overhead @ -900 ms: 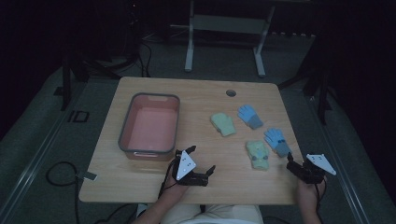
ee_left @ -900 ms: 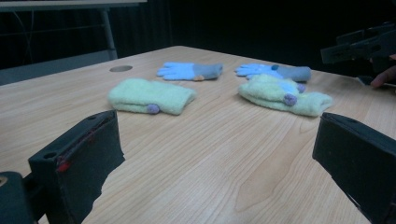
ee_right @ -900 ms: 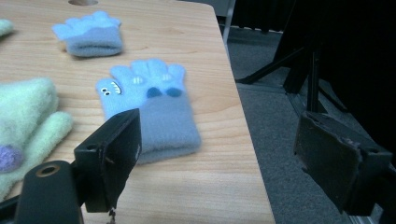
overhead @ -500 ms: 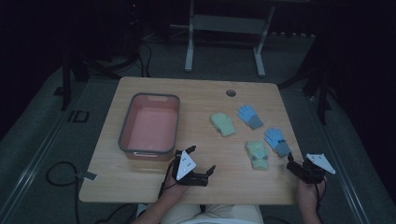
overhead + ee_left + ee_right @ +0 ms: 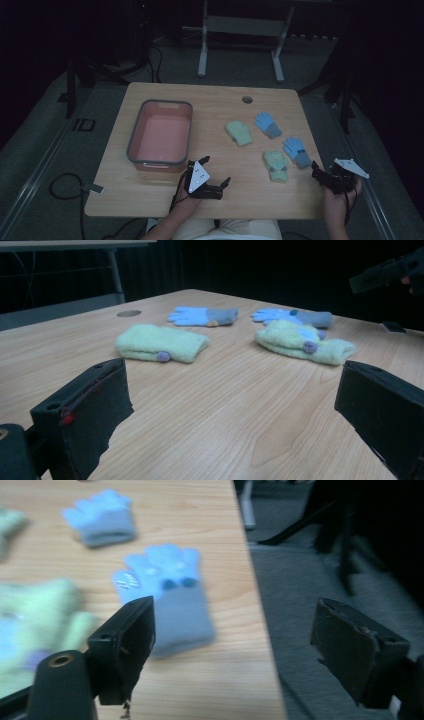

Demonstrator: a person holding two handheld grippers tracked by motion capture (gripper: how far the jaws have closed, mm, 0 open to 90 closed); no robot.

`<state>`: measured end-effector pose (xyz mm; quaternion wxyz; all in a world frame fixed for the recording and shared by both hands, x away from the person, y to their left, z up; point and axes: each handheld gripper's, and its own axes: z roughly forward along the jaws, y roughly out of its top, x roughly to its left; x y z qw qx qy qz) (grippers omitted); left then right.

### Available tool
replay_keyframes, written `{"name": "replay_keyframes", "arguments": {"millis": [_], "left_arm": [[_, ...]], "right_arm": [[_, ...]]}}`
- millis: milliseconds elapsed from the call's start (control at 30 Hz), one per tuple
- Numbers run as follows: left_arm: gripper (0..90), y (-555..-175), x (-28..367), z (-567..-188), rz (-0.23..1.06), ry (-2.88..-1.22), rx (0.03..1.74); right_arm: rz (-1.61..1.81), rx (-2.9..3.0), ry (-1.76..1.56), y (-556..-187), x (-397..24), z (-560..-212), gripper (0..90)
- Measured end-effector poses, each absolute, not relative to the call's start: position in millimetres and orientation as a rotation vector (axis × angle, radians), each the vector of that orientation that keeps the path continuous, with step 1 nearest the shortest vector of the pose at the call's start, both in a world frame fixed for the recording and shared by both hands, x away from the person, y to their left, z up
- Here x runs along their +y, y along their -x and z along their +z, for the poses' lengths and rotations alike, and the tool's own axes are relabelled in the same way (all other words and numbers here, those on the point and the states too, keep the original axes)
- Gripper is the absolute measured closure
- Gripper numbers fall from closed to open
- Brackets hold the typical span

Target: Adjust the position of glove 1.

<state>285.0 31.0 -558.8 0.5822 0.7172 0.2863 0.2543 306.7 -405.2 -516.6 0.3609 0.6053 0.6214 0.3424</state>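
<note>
Two pale green mittens (image 5: 239, 133) (image 5: 276, 165) and two blue gloves (image 5: 268, 124) (image 5: 297, 151) lie flat on the right half of the wooden table (image 5: 210, 100). My left gripper (image 5: 216, 171) rests low at the front middle, open and empty. It points along the table toward the mittens (image 5: 162, 342) (image 5: 302, 342) and the blue gloves (image 5: 202, 316) (image 5: 292, 316). My right gripper (image 5: 320, 175) hovers at the table's front right corner, open. The near blue glove (image 5: 170, 595) lies just ahead of its left jaw, untouched.
A pink bin with a grey rim (image 5: 134, 145) stands empty on the table's left half. A round cable hole (image 5: 247, 99) sits near the far edge. The table's right edge (image 5: 257, 605) drops to grey floor beside my right gripper. Cables lie on the floor at left.
</note>
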Motion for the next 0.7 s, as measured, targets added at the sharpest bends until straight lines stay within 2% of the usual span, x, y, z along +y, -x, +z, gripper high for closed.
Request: {"name": "replay_keyframes", "arguments": {"millis": [100, 167, 400, 567, 700], "left_arm": [[1.2, -285, 31, -559, 0.590, -1.674, 0.668], [1.2, -285, 31, -559, 0.585, -1.672, 0.669], [1.2, -285, 31, -559, 0.583, -1.674, 0.667], [1.2, -285, 31, -559, 0.583, -1.673, 0.667], [1.2, -285, 31, -559, 0.583, -1.673, 0.664]], "right_arm": [[0.908, 1.600, -1.557, -304, -400, -507, 17.4], [0.936, 1.603, -1.535, -303, -395, -500, 13.5], [0.995, 1.676, -1.379, -307, -370, -466, 11.6], [1.055, 1.709, -1.272, -314, -352, -442, 12.1], [1.113, 1.764, -1.229, -330, -340, -427, 17.9]]}}
